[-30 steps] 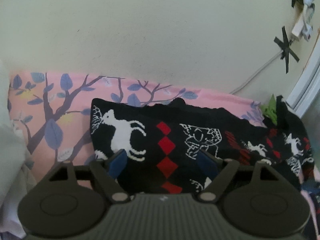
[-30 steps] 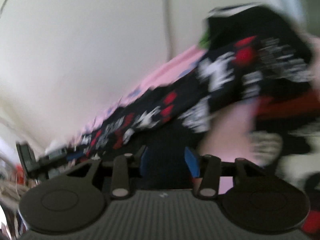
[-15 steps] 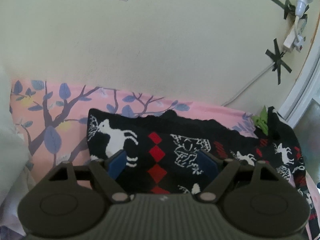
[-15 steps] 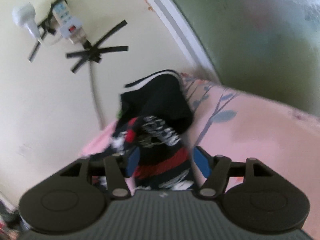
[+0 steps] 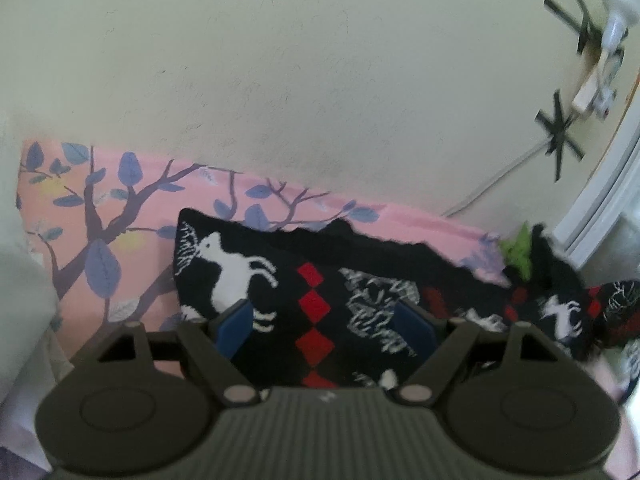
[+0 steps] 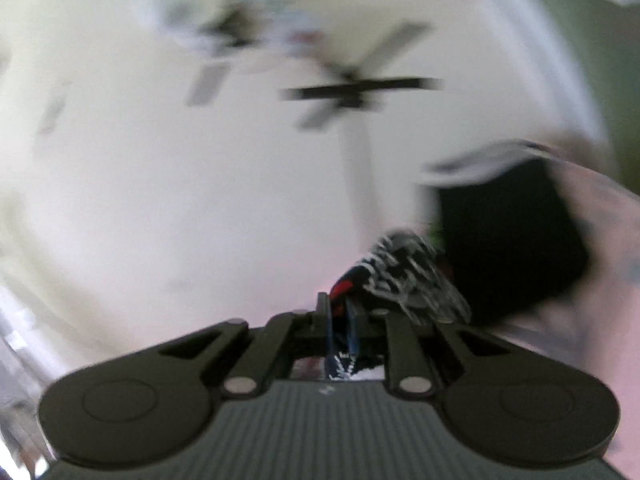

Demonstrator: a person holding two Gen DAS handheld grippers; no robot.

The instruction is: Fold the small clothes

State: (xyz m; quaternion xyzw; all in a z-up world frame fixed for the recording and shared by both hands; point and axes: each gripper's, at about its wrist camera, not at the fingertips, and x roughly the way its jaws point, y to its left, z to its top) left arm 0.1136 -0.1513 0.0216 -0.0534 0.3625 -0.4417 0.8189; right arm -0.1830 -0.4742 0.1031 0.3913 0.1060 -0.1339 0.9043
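Right gripper (image 6: 340,320): jaws have just been closing and now pinch a bunched end of the black patterned garment (image 5: 320,300), fabric between the blue pads; view heavily blurred. Left gripper (image 5: 324,320): jaws wide, pads apart over the garment's middle, gripping nothing. Garment lies spread across the pink tree-print sheet (image 5: 100,220), deer motif at its left end. Behind: cream wall (image 5: 320,100) with black tape crosses (image 5: 560,132).

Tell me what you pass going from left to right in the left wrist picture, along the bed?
White cloth → pink tree-print sheet → white reindeer on the black sweater → red diamonds → green tag → white door frame.
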